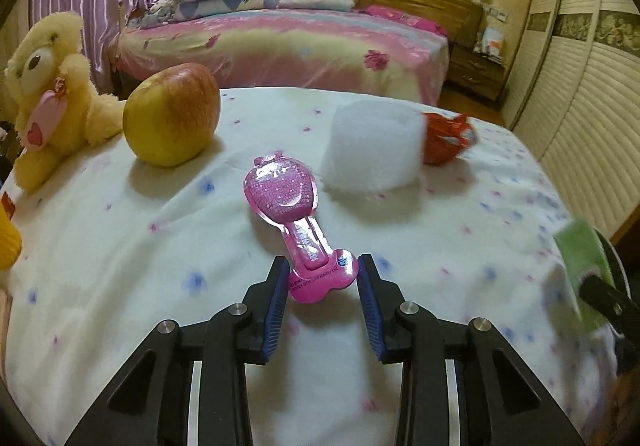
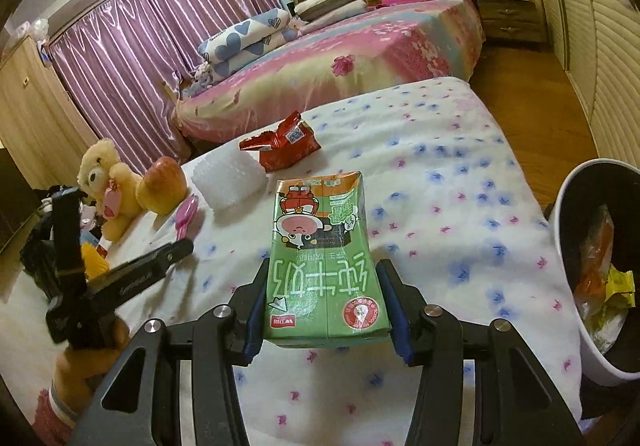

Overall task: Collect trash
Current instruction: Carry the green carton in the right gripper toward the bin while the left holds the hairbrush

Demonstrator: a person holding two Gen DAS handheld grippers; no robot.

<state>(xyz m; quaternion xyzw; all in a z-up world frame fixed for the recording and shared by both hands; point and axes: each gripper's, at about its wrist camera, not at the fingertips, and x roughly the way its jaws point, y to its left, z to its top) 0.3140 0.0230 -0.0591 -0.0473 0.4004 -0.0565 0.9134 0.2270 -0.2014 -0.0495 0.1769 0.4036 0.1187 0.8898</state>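
Note:
A pink plastic blister package (image 1: 296, 206) lies flat on the flower-print white cloth (image 1: 120, 246). My left gripper (image 1: 323, 274) has its blue pads against both sides of the package's near end, which still rests on the cloth. A green milk carton (image 2: 320, 266) is held above the cloth with my right gripper (image 2: 324, 270) shut on its sides. A crumpled red wrapper (image 1: 444, 142) (image 2: 280, 146) lies at the far side, next to a white foam block (image 1: 372, 150) (image 2: 228, 178). The carton (image 1: 580, 258) also shows blurred at the right edge of the left wrist view.
A white bin (image 2: 592, 350) with a black liner and wrappers inside stands off the cloth's right edge. An apple (image 1: 172, 114) and a yellow plush bear (image 1: 48, 98) sit at the far left. A yellow object (image 1: 8, 242) is at the left edge. A bed (image 1: 280, 46) lies beyond.

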